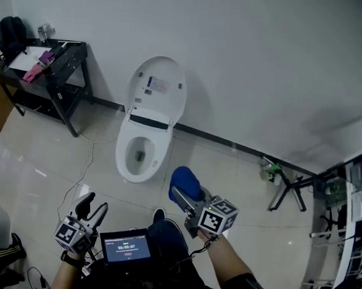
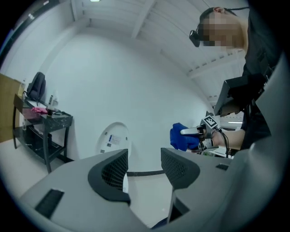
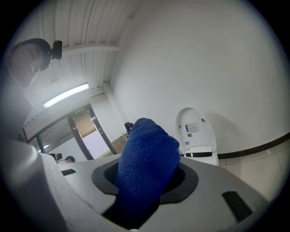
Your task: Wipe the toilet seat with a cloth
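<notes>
Between right gripper point(image 3: 149, 181) jaws: one cloth point(image 3: 147, 158).

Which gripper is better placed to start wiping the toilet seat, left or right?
Right. The right gripper is already shut on the blue cloth, with the toilet seat ahead of it. The left gripper is open with nothing between its jaws.
</notes>
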`<state>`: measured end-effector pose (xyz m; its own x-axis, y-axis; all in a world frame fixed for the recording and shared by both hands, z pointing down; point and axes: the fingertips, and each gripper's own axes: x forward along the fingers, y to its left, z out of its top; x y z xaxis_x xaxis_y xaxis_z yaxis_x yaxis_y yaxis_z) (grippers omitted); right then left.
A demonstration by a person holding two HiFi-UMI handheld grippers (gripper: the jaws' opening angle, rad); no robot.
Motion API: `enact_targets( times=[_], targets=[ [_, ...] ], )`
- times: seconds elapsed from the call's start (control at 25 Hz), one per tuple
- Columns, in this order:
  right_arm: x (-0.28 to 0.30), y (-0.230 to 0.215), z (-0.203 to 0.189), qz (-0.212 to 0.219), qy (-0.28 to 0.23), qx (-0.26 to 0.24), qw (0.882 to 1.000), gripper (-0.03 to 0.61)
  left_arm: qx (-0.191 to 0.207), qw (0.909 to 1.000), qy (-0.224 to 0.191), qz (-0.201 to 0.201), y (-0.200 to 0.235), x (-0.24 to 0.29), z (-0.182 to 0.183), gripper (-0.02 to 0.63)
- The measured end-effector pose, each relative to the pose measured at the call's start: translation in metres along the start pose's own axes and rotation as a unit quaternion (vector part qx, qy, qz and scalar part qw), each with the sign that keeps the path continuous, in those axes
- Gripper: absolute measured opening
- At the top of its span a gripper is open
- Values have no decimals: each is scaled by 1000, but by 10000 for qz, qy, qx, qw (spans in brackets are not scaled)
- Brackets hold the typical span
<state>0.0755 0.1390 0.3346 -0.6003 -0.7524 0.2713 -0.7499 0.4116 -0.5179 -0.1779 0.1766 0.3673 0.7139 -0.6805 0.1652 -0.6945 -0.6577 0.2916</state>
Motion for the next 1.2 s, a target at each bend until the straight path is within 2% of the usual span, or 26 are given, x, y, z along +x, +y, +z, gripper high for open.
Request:
enact_targets(
  times=[0.12, 0.44, 0.8, 1.2],
  targets=[
    [-21, 22, -5, 79, -14, -12, 10000, 202, -188, 9998, -71, 47, -15, -14, 5, 235],
    [-45, 60, -3, 466, -65, -267, 9985, 201, -233, 9993, -273, 86, -41, -22, 7, 235],
    [-72, 61, 5, 707, -257, -224, 9969, 201, -66, 9994, -326, 15, -79, -11, 16, 235],
    [-82, 54, 15, 847, -290, -256, 9957, 199, 38, 9994, -337, 79, -93, -2, 25, 235]
  ],
)
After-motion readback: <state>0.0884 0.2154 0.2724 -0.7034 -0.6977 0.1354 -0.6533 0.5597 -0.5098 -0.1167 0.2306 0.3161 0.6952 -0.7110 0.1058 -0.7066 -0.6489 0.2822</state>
